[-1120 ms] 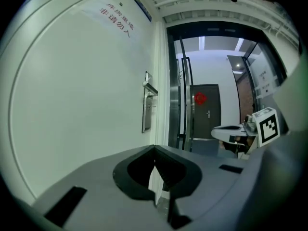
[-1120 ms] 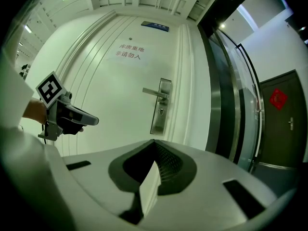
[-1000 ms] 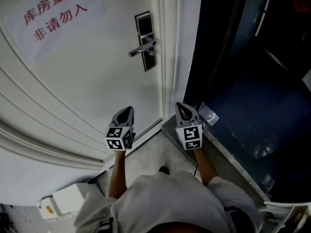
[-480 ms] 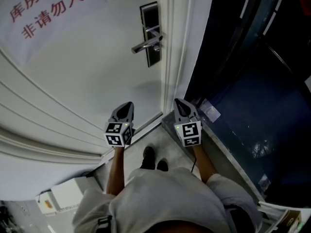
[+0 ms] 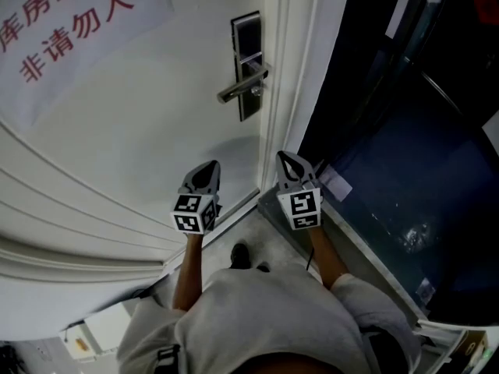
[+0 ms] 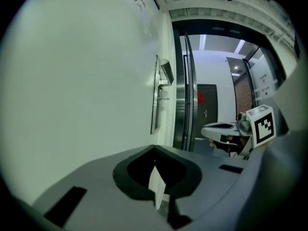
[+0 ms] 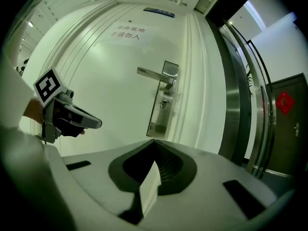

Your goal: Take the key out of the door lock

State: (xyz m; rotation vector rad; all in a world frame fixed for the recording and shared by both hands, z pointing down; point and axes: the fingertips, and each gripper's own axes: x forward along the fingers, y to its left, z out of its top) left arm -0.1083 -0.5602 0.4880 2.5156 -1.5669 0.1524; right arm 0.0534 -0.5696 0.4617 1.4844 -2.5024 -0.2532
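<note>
Left gripper (image 5: 211, 166): we are holding it low in front of the white door (image 5: 140, 107); its jaws are pressing together with nothing between them.
Right gripper (image 5: 284, 157): we are holding it just beside the left one, by the door frame (image 5: 292, 68); its jaws are meeting at the tips, empty.
Key (image 7: 164, 102): we are making it out as a small metal piece on the lock plate (image 7: 159, 119), just under the lever handle (image 7: 151, 73); it is sitting well apart from both grippers.
Head view: we are seeing both grippers side by side, our forearms (image 5: 187, 275) and a dark shoe (image 5: 240, 254) on the floor; the key is too small to tell here.
Left gripper view: we are looking along the door face, so the plate is showing edge-on; the right gripper is appearing at the right.
Right gripper view: we are facing the plate squarely; the key is showing plainest here, with the left gripper at the left and a red-lettered sign (image 7: 125, 32) above the handle.
</note>
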